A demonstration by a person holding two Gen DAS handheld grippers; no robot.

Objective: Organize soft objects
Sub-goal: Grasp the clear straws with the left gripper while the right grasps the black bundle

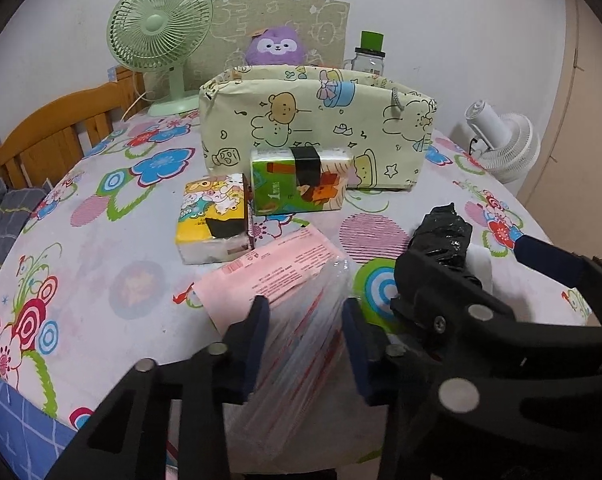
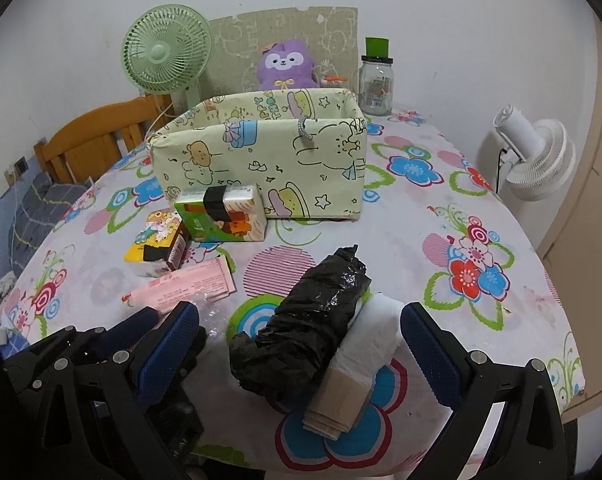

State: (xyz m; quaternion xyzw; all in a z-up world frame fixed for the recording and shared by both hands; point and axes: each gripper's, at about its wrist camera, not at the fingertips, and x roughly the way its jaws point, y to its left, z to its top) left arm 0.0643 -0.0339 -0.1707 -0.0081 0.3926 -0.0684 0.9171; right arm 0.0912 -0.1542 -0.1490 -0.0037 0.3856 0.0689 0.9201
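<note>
Now pink tissue pack (image 1: 285,280) between left fingers (image 1: 261,340).

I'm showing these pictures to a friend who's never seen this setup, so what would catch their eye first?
Probably the left gripper up close, its pads pressed on a clear-wrapped pink tissue pack at the near edge of the loud flowered tablecloth. Next, the right gripper open around a black plastic roll and a white roll lying side by side. Behind stands a cartoon-print fabric box, with a purple plush toy peeking over it.
</note>
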